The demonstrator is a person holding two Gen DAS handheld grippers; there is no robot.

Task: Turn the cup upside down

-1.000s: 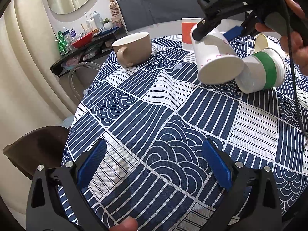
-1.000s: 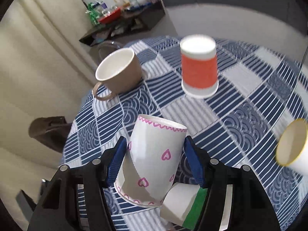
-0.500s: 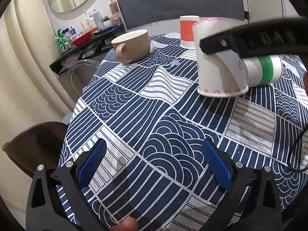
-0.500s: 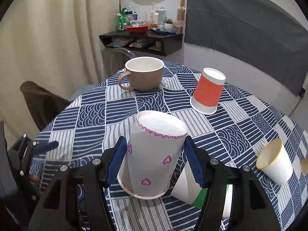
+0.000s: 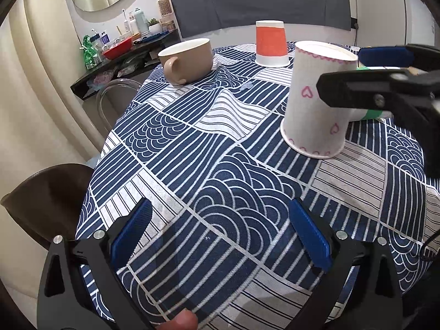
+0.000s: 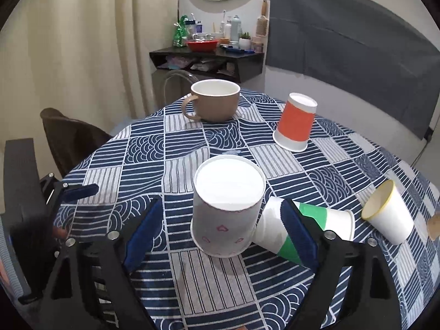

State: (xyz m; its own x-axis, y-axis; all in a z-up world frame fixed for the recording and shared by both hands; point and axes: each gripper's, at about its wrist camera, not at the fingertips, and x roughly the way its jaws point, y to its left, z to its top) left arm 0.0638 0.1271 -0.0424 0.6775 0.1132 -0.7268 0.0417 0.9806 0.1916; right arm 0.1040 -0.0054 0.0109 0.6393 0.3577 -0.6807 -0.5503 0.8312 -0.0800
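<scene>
Jaws of both grippers spread; the heart cup (image 6: 227,209) stands inverted, hiding part of the green cup (image 6: 310,225).

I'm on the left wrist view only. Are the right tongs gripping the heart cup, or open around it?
Observer: Open. In the right wrist view the right tongs straddle the heart cup, which stands mouth down, and a gap shows beside each pad.
Operator: What's the green thing behind the cup?
Observer: A green-banded paper cup lying on its side, with one end right beside the heart cup's rim. I cannot tell whether they touch.
Operator: Anything further right?
Observer: A yellow-rimmed cup, tipped over and apart from both.
</scene>
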